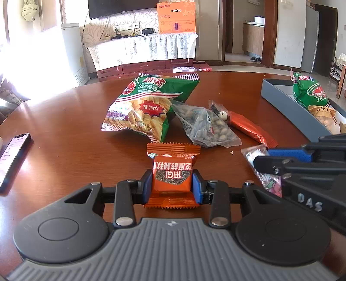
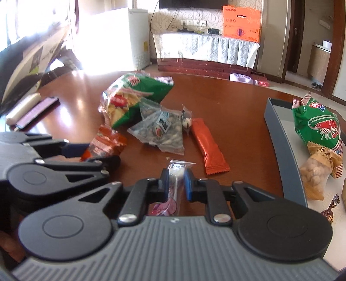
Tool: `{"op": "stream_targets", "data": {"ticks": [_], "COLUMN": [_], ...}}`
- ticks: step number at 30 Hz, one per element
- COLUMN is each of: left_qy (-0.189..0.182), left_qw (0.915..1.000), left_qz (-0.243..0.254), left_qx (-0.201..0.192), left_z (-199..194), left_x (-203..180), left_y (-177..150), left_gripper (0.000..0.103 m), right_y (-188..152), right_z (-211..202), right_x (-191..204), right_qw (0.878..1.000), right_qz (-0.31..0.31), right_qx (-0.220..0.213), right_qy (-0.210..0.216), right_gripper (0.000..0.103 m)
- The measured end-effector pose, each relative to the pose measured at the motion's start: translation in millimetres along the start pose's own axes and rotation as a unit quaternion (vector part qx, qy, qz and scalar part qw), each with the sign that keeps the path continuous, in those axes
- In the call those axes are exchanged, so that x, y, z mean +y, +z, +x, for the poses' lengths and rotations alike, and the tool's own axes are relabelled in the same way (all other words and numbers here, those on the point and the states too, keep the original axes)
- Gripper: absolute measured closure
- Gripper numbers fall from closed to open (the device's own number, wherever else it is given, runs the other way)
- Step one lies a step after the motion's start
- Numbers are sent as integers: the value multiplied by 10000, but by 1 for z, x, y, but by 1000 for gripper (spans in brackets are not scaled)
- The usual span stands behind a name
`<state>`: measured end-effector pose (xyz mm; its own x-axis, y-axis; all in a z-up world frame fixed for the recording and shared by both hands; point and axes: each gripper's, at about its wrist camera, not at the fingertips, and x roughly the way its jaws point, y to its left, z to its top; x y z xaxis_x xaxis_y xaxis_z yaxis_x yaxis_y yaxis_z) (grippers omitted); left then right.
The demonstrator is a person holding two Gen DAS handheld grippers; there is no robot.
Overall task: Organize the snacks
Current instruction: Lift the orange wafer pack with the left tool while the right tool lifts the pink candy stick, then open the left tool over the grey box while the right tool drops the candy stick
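Observation:
My left gripper (image 1: 172,182) is shut on a small orange snack packet (image 1: 172,176), its blue pads pressed against both sides just above the brown table (image 1: 64,121). My right gripper (image 2: 176,181) is shut on a thin clear packet with pink print (image 2: 175,183), squeezed narrow between the pads. Ahead lie a green cracker bag (image 1: 147,103), a clear bag of seeds (image 1: 203,125) and a long orange bar (image 1: 248,127). A grey tray (image 2: 279,138) at the right holds a green shrimp-chip bag (image 2: 317,127), a bag of nuts (image 2: 315,175) and a wrapped candy (image 2: 329,209).
A phone (image 1: 14,155) lies at the table's left edge. A pale roll and a purple strip (image 2: 34,110) rest at the far left. The two grippers sit close side by side. Beyond the table are a draped cabinet (image 1: 147,49) and an orange box (image 1: 176,17).

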<state>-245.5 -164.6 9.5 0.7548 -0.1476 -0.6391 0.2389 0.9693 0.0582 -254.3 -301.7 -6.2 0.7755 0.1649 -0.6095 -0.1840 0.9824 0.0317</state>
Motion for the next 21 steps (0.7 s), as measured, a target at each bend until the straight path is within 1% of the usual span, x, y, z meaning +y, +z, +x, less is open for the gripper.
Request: {"op": "stream_targets", "data": {"ticks": [2, 5, 11, 21], "left_qy": [1, -93, -243, -499], "left_qw": [10000, 9998, 9992, 9965], "left_qz": [-49, -122, 140, 405], "left_qx": [-34, -126, -302, -540], "left_z": [-1, -5, -13, -25], "left_x": [1, -1, -24, -70], "left_y": [2, 5, 9, 20], "left_gripper": [60, 60, 60, 60], "right_y": [1, 2, 2, 0], "right_z": [-4, -15, -38, -65], "right_x": [0, -4, -23, -53], "right_qw": [10000, 9997, 9986, 9950], "right_qz": [21, 66, 277, 560], "right_qx": [-78, -217, -440, -767], "right_qy": [10, 13, -68, -297], "right_gripper": [85, 85, 85, 85]}}
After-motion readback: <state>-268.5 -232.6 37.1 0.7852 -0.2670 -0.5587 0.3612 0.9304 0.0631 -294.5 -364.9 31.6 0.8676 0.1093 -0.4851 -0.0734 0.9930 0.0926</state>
